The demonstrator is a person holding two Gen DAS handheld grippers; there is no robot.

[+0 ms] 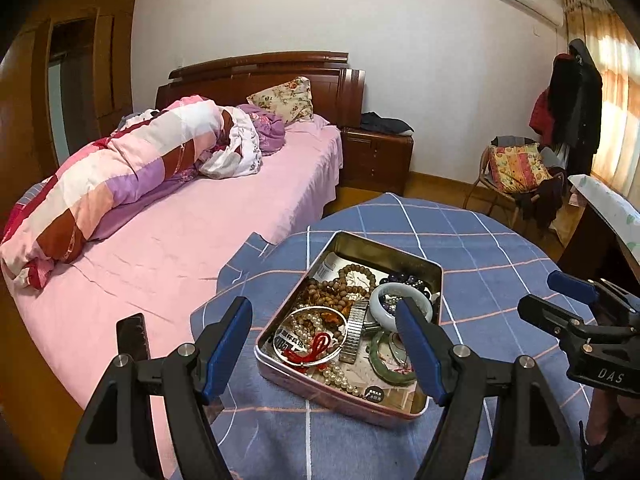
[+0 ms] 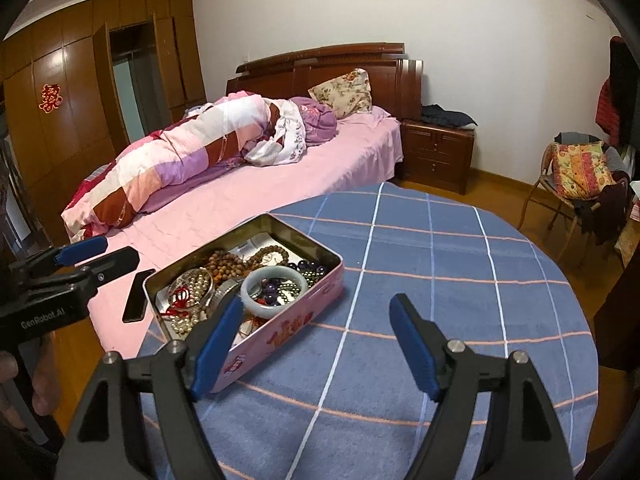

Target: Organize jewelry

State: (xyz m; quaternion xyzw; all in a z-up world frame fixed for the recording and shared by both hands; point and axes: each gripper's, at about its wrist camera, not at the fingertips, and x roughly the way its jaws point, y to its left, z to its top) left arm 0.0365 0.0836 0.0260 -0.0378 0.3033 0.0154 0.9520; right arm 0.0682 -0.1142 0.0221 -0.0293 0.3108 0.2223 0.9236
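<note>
The left gripper (image 1: pixel 326 344) fills the bottom of its view, jaws spread wide and empty, hanging over the near end of the tin (image 1: pixel 434 276); nothing touches its pads. The right gripper (image 2: pixel 316 344), low in its own view, also stands apart and empty, its left finger (image 2: pixel 218 342) in front of the tin's pink wall. The tin sits mid-frame on the blue checked surface (image 2: pixel 440 280), full of beads, pearls and bangles.

Round table (image 1: pixel 500 248) under blue checked cloth (image 2: pixel 440 264), pink jewelry tin (image 2: pixel 288 320) on top
</note>
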